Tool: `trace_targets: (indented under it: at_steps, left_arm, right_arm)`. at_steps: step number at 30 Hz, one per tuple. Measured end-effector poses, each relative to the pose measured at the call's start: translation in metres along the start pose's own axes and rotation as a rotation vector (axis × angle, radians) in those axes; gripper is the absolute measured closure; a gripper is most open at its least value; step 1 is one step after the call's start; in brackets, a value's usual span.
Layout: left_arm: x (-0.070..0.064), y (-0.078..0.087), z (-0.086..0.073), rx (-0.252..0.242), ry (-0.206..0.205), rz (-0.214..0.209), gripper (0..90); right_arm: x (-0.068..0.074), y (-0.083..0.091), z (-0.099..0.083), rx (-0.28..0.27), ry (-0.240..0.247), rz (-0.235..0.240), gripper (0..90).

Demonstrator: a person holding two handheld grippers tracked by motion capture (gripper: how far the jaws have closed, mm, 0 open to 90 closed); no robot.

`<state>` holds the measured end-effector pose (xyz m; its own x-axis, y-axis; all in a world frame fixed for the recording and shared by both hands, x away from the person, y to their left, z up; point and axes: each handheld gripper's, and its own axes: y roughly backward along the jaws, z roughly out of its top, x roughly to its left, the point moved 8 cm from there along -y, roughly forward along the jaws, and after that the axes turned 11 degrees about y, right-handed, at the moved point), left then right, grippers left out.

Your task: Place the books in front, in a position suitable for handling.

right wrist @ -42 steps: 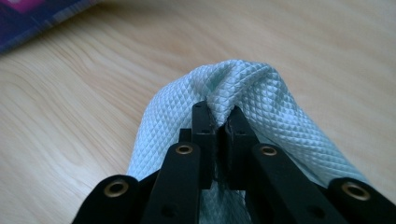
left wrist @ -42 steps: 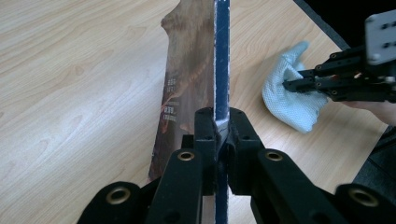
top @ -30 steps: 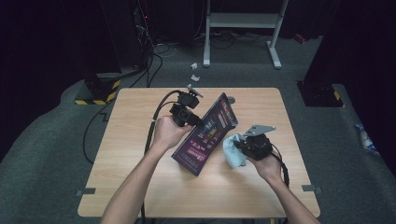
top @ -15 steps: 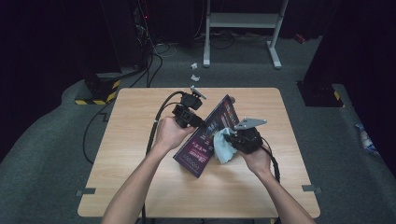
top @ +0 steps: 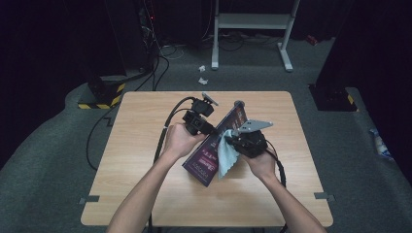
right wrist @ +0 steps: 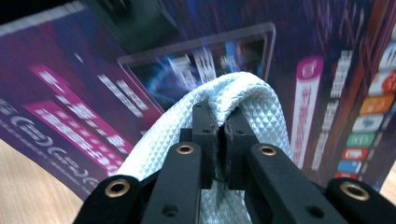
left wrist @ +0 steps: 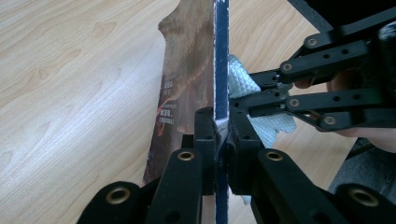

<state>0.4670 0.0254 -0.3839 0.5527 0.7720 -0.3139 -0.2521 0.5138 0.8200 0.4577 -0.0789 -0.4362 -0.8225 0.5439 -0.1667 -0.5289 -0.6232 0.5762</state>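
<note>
Your left gripper (top: 206, 127) sits just left of centre in the high view, its jaws pinched tight on the edge of the flat box (top: 214, 145) — a thin, purple-printed package held tilted on the table (top: 145, 189), low end toward the bottom of the frame, high end toward the upper right. In the left gripper view the box (left wrist: 205, 79) runs edge-on straight up the middle, clamped between the two black jaws of the left gripper (left wrist: 217, 126).

Your right gripper (top: 233, 141) sits just right of centre in the high view, jaws closed on a pale blue cloth (top: 226, 156). The cloth hangs against the printed face of the box, near its middle. In the right gripper view the cloth (right wrist: 243, 98) bulges over the closed jaw tips of the right gripper (right wrist: 219, 128), with the box face (right wrist: 84, 93) directly behind it — whether they touch, you cannot tell from that view. In the left gripper view the cloth (left wrist: 275, 126) lies at the right side of the box, just beside it.
</note>
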Motion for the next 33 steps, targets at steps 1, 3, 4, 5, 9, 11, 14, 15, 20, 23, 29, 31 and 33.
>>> trace_targets:
  at_steps: [1, 3, 4, 5, 9, 11, 14, 15, 20, 23, 29, 31, 33]
  left_arm:
    - [0.000, 0.000, 0.000, 0.001, 0.000, 0.003, 83.9]
    - [0.000, -0.001, 0.000, 0.008, -0.005, 0.010, 84.0]
    - [0.000, -0.001, 0.000, 0.010, -0.009, 0.013, 84.0]
    - [0.000, -0.002, 0.000, 0.014, -0.014, 0.019, 84.0]
    - [-0.003, -0.002, 0.000, 0.017, -0.025, 0.034, 84.0]
    - [-0.004, -0.001, -0.001, 0.016, -0.035, 0.038, 84.0]
    - [-0.004, 0.001, -0.003, 0.023, -0.044, 0.039, 84.0]
    - [-0.003, 0.001, -0.004, 0.021, -0.044, 0.039, 84.0]
    - [-0.002, 0.002, -0.005, 0.022, -0.046, 0.034, 84.0]
    - [-0.003, 0.004, -0.006, 0.018, -0.047, 0.029, 83.9]
    - [0.001, 0.004, -0.006, 0.015, -0.033, 0.018, 83.9]
    - [0.002, 0.004, -0.006, 0.014, -0.031, 0.020, 83.9]
    - [0.003, 0.003, -0.006, 0.019, -0.031, 0.026, 83.9]
  right_arm:
    - [0.000, 0.001, 0.002, -0.002, 0.005, 0.000, 85.6]
    - [0.002, 0.004, 0.008, -0.021, 0.010, 0.001, 85.6]
    - [0.002, 0.005, 0.010, -0.024, 0.010, 0.002, 85.6]
    - [0.003, 0.006, 0.012, -0.030, 0.014, 0.002, 85.6]
    - [0.002, 0.013, 0.026, -0.056, 0.036, -0.007, 85.6]
    - [0.002, 0.015, 0.027, -0.056, 0.040, -0.014, 85.6]
    - [-0.004, 0.014, 0.024, -0.052, 0.025, -0.021, 85.6]
    - [-0.006, 0.013, 0.022, -0.049, 0.019, -0.022, 85.6]
    - [-0.014, 0.005, 0.007, -0.013, 0.000, -0.039, 85.5]
    - [-0.018, -0.001, -0.004, 0.012, -0.021, -0.048, 85.5]
    - [-0.018, -0.011, -0.016, 0.032, -0.059, -0.037, 85.5]
    - [-0.007, -0.013, -0.012, 0.017, -0.021, -0.015, 85.5]
    - [0.006, -0.013, -0.006, 0.003, 0.023, 0.005, 85.5]
